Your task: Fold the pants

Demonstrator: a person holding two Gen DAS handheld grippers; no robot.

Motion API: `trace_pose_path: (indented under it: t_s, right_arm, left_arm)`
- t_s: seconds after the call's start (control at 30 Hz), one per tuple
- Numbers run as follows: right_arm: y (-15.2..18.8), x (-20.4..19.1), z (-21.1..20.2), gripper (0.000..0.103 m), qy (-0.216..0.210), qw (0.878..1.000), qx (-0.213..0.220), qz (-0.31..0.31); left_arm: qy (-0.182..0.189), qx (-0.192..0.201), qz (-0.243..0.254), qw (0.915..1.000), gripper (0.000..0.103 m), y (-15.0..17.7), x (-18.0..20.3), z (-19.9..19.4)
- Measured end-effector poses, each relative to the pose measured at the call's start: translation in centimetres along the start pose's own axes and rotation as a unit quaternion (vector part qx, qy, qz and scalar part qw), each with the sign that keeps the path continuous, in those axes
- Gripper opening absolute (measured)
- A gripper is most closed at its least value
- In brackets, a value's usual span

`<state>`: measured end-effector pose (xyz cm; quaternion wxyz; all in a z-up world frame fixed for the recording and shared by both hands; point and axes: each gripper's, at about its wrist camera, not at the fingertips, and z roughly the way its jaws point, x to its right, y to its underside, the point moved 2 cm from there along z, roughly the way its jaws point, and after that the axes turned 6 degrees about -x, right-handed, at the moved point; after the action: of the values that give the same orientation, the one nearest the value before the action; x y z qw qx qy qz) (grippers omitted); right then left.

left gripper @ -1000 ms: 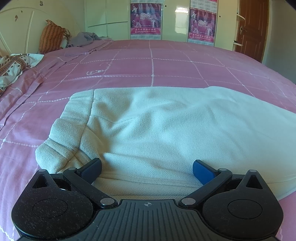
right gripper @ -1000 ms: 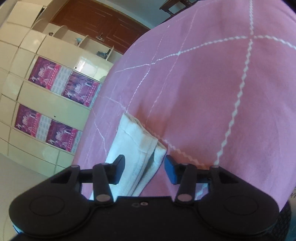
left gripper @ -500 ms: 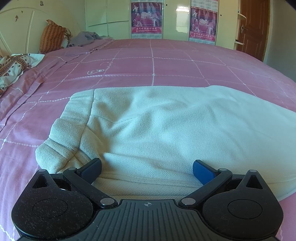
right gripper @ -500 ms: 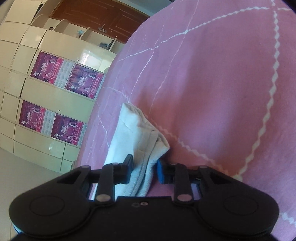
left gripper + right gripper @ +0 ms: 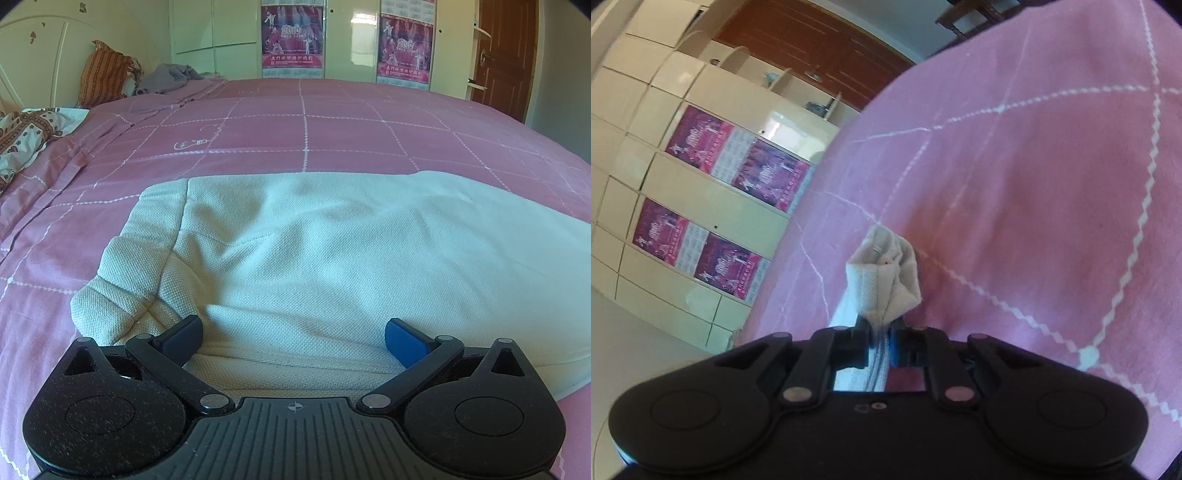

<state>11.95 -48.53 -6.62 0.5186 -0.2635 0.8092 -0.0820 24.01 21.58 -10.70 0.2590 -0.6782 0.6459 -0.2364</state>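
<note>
Left wrist view: your left gripper (image 5: 293,338) sits with jaws wide over the cream pants (image 5: 332,258), which spread from 9 to 3 o'clock on the pink bedspread (image 5: 303,140), likely pinning the waistband. The posters (image 5: 293,35) at 12 read "2010".

Right wrist view: your right gripper (image 5: 880,349) is clamped on a bunched pant hem (image 5: 886,277), likely ready to carry it over.

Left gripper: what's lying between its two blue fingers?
The cream pants lie in the open left gripper, spread on the pink bedspread, seen in the left wrist view.
</note>
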Motion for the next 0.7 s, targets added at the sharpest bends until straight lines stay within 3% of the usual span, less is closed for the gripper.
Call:
trace_pose_path:
  t_s: [0.07,0.1,0.2,0.3,0.47,0.5,0.53,0.6,0.7]
  right_arm:
    - [0.0,2.1,2.2,0.008,0.069,0.997,-0.039,0.026]
    - [0.1,3.4,2.6,0.008,0.050,0.996,-0.039,0.059]
    - [0.4,2.8,2.5,0.009,0.054,0.997,-0.030,0.038]
    - [0.4,2.8,2.6,0.009,0.055,0.997,-0.036,0.037]
    - [0.1,2.6,2.9,0.010,0.067,0.996,-0.046,0.036]
    - [0.1,2.4,2.9,0.010,0.072,0.996,-0.046,0.034]
    - [0.2,2.2,3.0,0.009,0.077,0.996,-0.046,0.031]
    - [0.2,1.7,3.3,0.009,0.087,0.995,-0.045,0.026]
    - [0.3,1.1,3.5,0.008,0.099,0.994,-0.045,0.027]
  left_arm:
    - [0.000,-0.001,0.000,1.0000,0.103,0.1,0.0,0.0]
    - [-0.001,-0.002,0.001,1.0000,0.103,0.0,0.0,0.0]
    - [-0.019,-0.001,0.004,0.9998,0.103,-0.6,0.1,-0.7]
    - [-0.075,0.023,-0.024,0.9966,0.103,-1.2,-0.5,-2.3]
    - [-0.155,0.008,-0.040,0.9871,0.103,-0.4,-2.4,-2.5]
    - [-0.156,-0.014,-0.047,0.9865,0.103,0.0,-3.1,-1.7]
    - [-0.130,-0.029,-0.072,0.9884,0.103,0.6,-4.1,-0.9]
    - [-0.091,-0.029,-0.128,0.9872,0.103,1.1,-5.8,-0.3]
    - [-0.097,-0.018,-0.114,0.9886,0.103,1.4,-5.5,0.1]
